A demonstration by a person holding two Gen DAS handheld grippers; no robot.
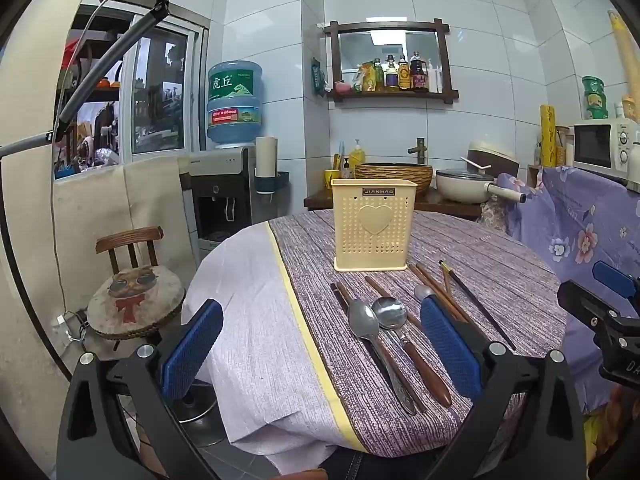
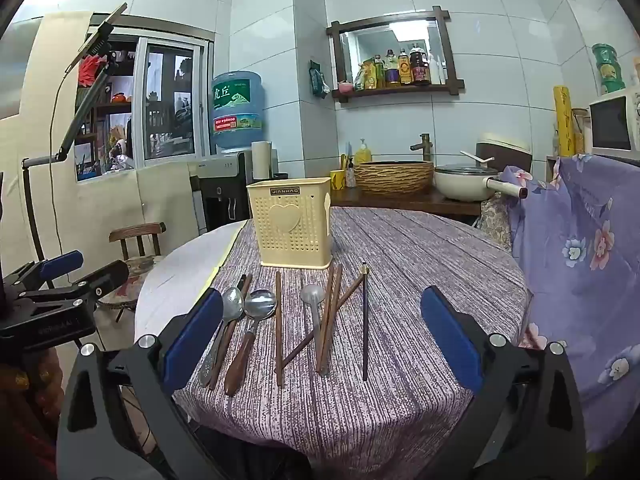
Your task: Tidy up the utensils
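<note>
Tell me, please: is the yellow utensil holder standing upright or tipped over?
Upright. The utensil holder stands on its base on the table, open top upward. Whether anything is inside cannot be told.

Both my views are evenly and fairly brightly lit by cool, diffuse indoor light; a ceiling panel shows reflected in the mirror at upper centre. Shadows on the tablecloth are soft and short, faint beside the basket. The wall tiles carry a mild sheen, and the spoons glint. Focus is sharp at centre. The fisheye bends straight lines toward the edges, and black vignette fills the corners.
</note>
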